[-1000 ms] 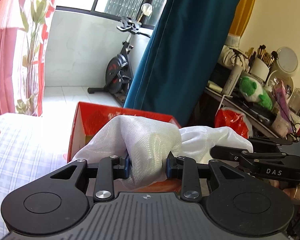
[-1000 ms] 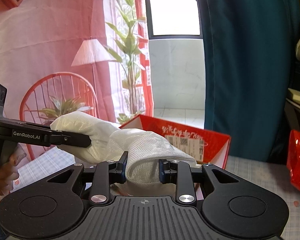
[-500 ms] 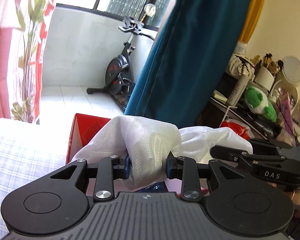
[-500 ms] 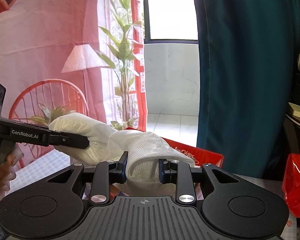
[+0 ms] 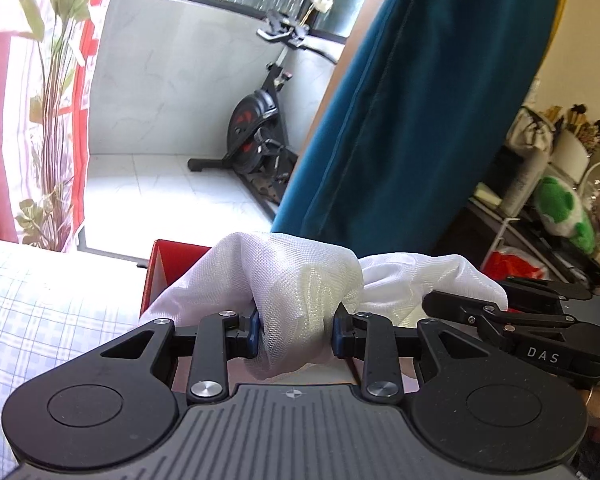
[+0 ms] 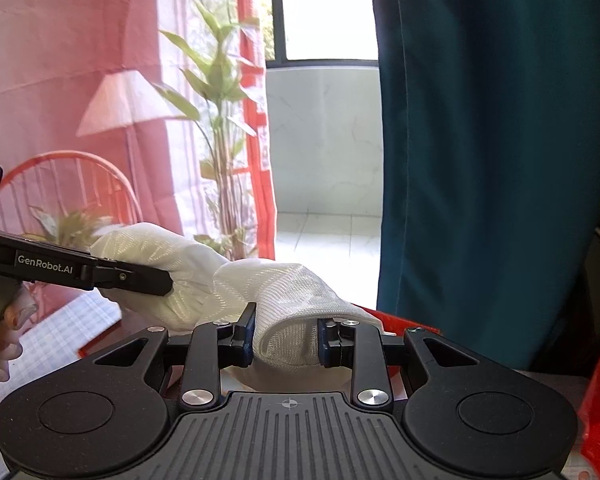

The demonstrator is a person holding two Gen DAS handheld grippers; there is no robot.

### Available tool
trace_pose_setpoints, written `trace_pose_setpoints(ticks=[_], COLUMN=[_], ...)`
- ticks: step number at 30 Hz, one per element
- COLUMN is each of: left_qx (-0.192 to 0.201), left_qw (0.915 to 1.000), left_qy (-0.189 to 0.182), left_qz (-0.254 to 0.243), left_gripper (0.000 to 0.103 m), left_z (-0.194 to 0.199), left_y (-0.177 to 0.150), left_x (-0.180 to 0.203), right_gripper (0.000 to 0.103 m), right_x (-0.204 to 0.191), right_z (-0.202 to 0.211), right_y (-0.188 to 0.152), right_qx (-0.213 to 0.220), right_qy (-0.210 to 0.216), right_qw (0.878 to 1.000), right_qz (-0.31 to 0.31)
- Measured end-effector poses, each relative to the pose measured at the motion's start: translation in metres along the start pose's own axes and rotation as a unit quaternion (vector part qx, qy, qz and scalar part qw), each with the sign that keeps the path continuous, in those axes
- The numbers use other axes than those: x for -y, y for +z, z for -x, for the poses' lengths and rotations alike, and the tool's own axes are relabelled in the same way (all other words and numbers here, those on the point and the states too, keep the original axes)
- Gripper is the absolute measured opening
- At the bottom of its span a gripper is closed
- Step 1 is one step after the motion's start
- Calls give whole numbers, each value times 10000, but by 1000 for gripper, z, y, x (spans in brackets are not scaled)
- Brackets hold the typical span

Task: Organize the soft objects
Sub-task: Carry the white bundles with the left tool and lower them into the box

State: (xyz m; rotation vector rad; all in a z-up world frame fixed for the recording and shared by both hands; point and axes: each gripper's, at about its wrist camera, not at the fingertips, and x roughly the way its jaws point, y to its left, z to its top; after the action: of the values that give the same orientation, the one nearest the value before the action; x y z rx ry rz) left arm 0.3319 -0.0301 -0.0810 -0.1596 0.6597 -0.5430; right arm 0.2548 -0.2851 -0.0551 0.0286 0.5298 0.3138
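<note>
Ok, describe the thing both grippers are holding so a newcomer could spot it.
Start at the tall teal curtain; below it sits a red box. Above that box hangs the white mesh cloth, bunched, pinched by the left gripper and right gripper. It is the only white, woven-textured fabric there.

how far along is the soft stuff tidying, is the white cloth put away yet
Not yet. Nothing shows as stowed. In hand: the white mesh cloth is bunched and clamped by both the left gripper and right gripper, above the red box. Left: lowering it in and releasing.
</note>
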Motion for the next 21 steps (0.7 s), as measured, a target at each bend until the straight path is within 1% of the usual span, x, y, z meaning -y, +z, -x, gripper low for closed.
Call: trace_pose_setpoints(ticks=[7,10,15,18,21], left_qx=[-290,-430,-618,-621,-573], left_qw=[9995,9989,9977,9977,9980], left_qy=[91,121,254,221,260], left_qz=[76,166,123,174,85], left_gripper=[34,36,38,38,38], left_z=[-37,-53,-69,-71,-74], left_y=[9,10,10,14,16], left_x=[-12,-18,-22,-25,-27], right_gripper=[26,25,25,25,25], right_x=[16,22,23,21,22], right_z=[-45,-60,-86,-96,-102], right_y=[-6,-10,-16,-16,-14], right_qx=[-306,-472,-775,-837,-806], right_qy=[-137,-242,-341,-360,-375], right_qw=[9994,9984,9961,9954,9955], right_qz=[-127,-205,-264,-290,-316])
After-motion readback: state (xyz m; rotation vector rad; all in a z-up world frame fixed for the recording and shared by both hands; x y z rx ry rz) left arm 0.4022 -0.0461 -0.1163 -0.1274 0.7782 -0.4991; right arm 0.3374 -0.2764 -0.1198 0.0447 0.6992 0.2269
